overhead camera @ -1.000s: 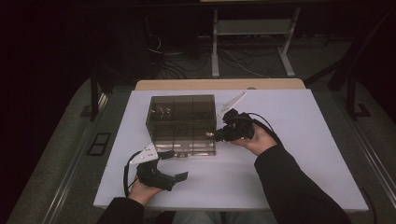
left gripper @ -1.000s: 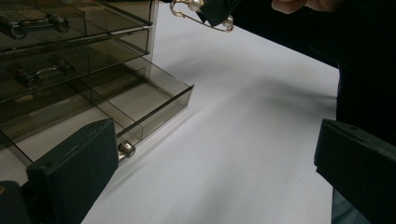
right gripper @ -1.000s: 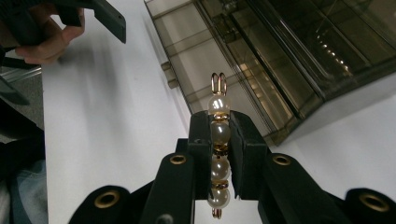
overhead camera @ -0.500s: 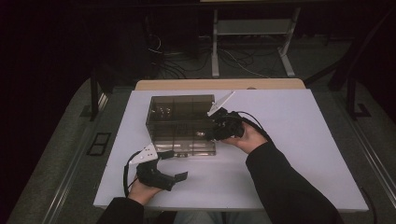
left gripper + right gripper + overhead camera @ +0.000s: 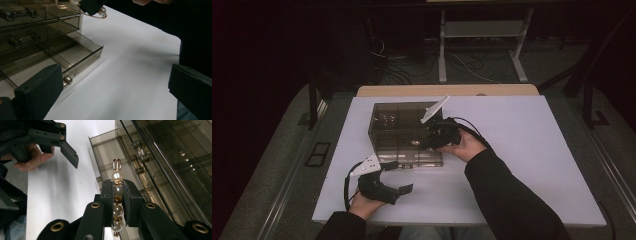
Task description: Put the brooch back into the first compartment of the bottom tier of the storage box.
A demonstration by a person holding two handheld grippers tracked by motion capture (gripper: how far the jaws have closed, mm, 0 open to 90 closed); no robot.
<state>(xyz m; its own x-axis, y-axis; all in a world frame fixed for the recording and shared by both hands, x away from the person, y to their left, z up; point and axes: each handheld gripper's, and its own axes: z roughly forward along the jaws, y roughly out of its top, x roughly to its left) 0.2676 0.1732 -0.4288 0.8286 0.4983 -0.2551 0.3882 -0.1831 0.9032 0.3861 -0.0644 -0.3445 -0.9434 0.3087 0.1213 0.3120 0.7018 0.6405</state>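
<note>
Right hand-held gripper (image 5: 117, 195) is clamped on a pearl bracelet (image 5: 117, 192), held over the smoky drawer box (image 5: 404, 131) on the white worktop (image 5: 532, 150). The bottom drawer (image 5: 75, 56) is pulled out. Left hand-held gripper (image 5: 399, 177) sits near the worktop's front edge, jaws wide apart, nothing in them.

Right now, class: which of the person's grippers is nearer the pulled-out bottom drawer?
Left. The left gripper sits just before the drawer, jaws open; the right gripper, clamping a pearl bracelet, hangs higher over the organizer.
</note>
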